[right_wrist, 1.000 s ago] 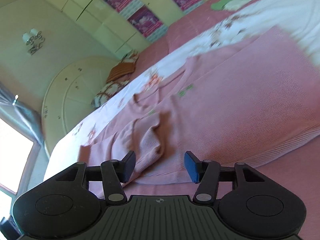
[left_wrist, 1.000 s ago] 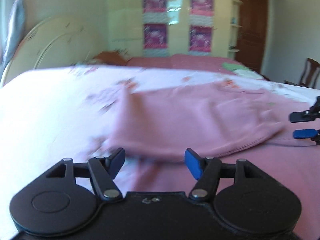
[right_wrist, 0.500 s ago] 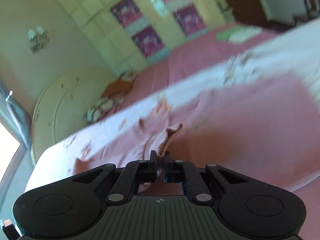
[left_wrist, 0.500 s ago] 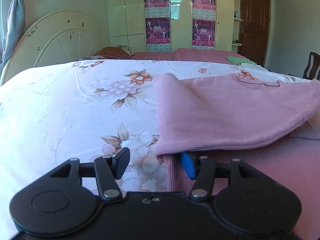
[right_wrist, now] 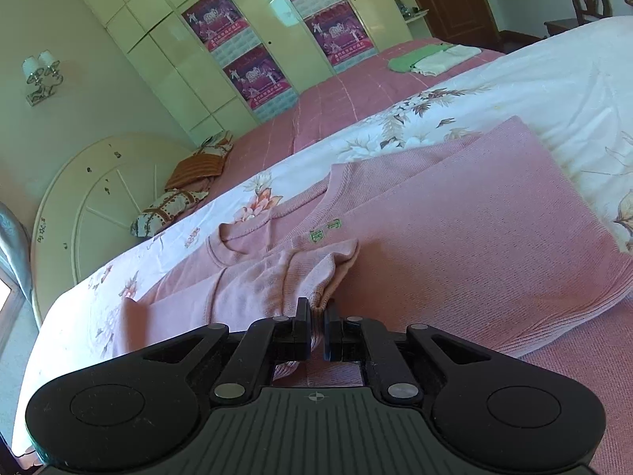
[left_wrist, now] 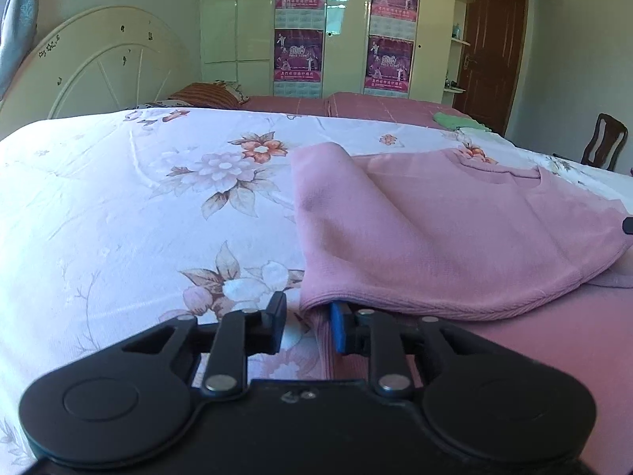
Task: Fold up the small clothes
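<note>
Right gripper (right_wrist: 315,330): jaws drawn nearly together with a bunch of pink knit pinched between them; this looks like the cuff end of a sleeve (right_wrist: 300,277), which lies crumpled across the chest of the pink sweater (right_wrist: 455,237). Left gripper (left_wrist: 304,326): jaws apart, nothing held; its blue pad sits just under the ribbed hem corner of the sweater (left_wrist: 435,237), the black pad rests over the sheet beside it. The sweater lies flat on the bed, neckline toward the headboard, small green stitching near the collar (right_wrist: 324,231). Progress, as a judgement: early to middle. One side appears already turned inward, since a straight folded edge runs along the side away from the right gripper, and the gripped sleeve is being laid over the body. Remaining, as far as I can tell: flatten that sleeve, then fold the body hem to collar; the left gripper seems placed for the hem. No finished stack of this batch is visible near the grippers. Surface: soft bed with a white flowered sheet (left_wrist: 138,217) over a pink cover (left_wrist: 554,356); creases likely. Room: cream round headboard (left_wrist: 99,67), striped pillow (left_wrist: 205,97), cupboards with purple posters (left_wrist: 300,55), brown door (left_wrist: 490,51), wooden chair (left_wrist: 605,140), green and white cloths (right_wrist: 431,57) on the far side of the bed, wall lamp (right_wrist: 39,75).
</note>
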Demonstrator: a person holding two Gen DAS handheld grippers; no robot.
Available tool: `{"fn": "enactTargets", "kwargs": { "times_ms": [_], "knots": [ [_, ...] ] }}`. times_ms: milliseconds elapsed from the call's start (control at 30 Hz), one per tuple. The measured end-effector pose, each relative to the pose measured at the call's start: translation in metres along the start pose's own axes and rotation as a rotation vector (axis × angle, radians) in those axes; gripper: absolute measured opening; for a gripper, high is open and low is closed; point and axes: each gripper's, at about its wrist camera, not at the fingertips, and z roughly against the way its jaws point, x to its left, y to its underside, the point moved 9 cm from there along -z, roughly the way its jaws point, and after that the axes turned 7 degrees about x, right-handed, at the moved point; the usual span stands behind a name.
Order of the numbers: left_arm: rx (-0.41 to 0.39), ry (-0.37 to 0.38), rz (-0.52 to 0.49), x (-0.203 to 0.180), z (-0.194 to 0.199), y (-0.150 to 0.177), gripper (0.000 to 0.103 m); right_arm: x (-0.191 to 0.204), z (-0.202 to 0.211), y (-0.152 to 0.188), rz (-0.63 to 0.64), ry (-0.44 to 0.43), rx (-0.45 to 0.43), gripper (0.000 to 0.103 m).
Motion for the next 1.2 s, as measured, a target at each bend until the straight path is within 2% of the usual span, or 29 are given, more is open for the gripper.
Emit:
{"fn": "enactTargets", "kwargs": {
  "times_ms": [100, 167, 233, 267, 300, 333, 367, 400, 433, 567, 600, 633, 667, 733, 767, 800, 867, 967, 1000, 1033, 1067, 1100, 1133, 1200],
  "knots": [
    [0.011, -0.001, -0.009, -0.002, -0.003, 0.003, 0.019, 0.005, 0.011, 0.0, 0.033, 0.002, -0.022, 0.005],
    [0.022, 0.002, -0.022, -0.005, -0.004, 0.002, 0.02, 0.002, 0.009, 0.004, 0.07, 0.035, -0.017, 0.005],
    [0.039, 0.013, -0.054, -0.005, 0.001, 0.002, 0.033, -0.011, -0.005, 0.012, 0.056, 0.073, 0.044, 0.005],
    [0.034, 0.011, -0.066, -0.003, 0.007, 0.001, 0.044, -0.018, -0.014, 0.016, 0.046, 0.078, 0.093, 0.005],
    [0.019, 0.02, -0.073, -0.001, 0.015, 0.0, 0.049, -0.021, -0.013, 0.016, 0.036, 0.072, 0.101, 0.006],
    [-0.007, 0.035, -0.076, 0.001, 0.024, -0.003, 0.049, -0.021, -0.005, 0.012, 0.037, 0.058, 0.069, 0.012],
    [-0.027, 0.046, -0.073, 0.003, 0.03, -0.007, 0.049, -0.021, 0.004, 0.006, 0.044, 0.062, 0.025, 0.04],
    [-0.037, 0.053, -0.068, 0.003, 0.031, -0.013, 0.049, -0.019, 0.011, -0.001, 0.054, 0.053, -0.02, 0.062],
    [-0.045, 0.062, -0.066, 0.002, 0.03, -0.019, 0.049, -0.018, 0.013, -0.008, 0.064, 0.037, -0.042, 0.063],
    [-0.061, 0.127, -0.023, -0.014, 0.005, -0.045, 0.048, -0.023, -0.016, -0.029, 0.008, -0.019, 0.01, 0.061],
    [-0.05, 0.134, -0.014, -0.018, -0.006, -0.048, 0.048, -0.024, -0.024, -0.032, 0.01, -0.01, 0.023, 0.051],
    [-0.035, 0.144, -0.007, -0.021, -0.015, -0.05, 0.048, -0.028, -0.035, -0.034, 0.008, 0.01, 0.052, 0.045],
    [-0.016, 0.158, 0.003, -0.025, -0.027, -0.049, 0.048, -0.032, -0.045, -0.034, -0.006, 0.019, 0.083, 0.043],
    [0.022, 0.166, 0.013, -0.029, -0.044, -0.043, 0.048, -0.031, -0.052, -0.036, 0.006, -0.003, 0.09, 0.043],
    [0.016, 0.15, 0.004, -0.029, -0.047, -0.04, 0.049, -0.027, -0.053, -0.035, 0.038, 0.001, 0.095, 0.028],
    [0.005, 0.133, -0.017, -0.031, -0.048, -0.039, 0.049, -0.024, -0.055, -0.033, 0.079, 0.014, 0.105, 0.005],
    [0.004, 0.116, -0.035, -0.03, -0.046, -0.037, 0.05, -0.021, -0.048, -0.034, 0.151, 0.07, 0.053, 0.005],
    [0.008, 0.108, -0.061, -0.03, -0.045, -0.037, 0.05, -0.025, -0.029, -0.037, 0.18, 0.112, -0.037, 0.005],
    [0.017, 0.103, -0.061, -0.031, -0.043, -0.04, 0.052, -0.026, -0.034, -0.035, 0.201, 0.134, -0.022, 0.005],
    [-0.001, 0.104, -0.054, -0.031, -0.038, -0.048, 0.053, -0.028, -0.043, -0.029, 0.218, 0.15, 0.031, 0.006],
    [-0.042, 0.113, -0.052, -0.032, -0.03, -0.057, 0.059, -0.03, -0.047, -0.027, 0.225, 0.165, 0.05, 0.006],
    [-0.076, 0.118, -0.064, -0.034, -0.025, -0.066, 0.068, -0.029, -0.044, -0.029, 0.229, 0.178, 0.031, 0.006],
    [-0.092, 0.117, -0.083, -0.037, -0.025, -0.075, 0.069, -0.029, -0.036, -0.034, 0.225, 0.198, -0.01, 0.006],
    [-0.086, 0.119, -0.112, -0.043, -0.036, -0.09, 0.068, -0.024, -0.028, -0.041, 0.216, 0.182, -0.051, 0.006]
  ]
}}
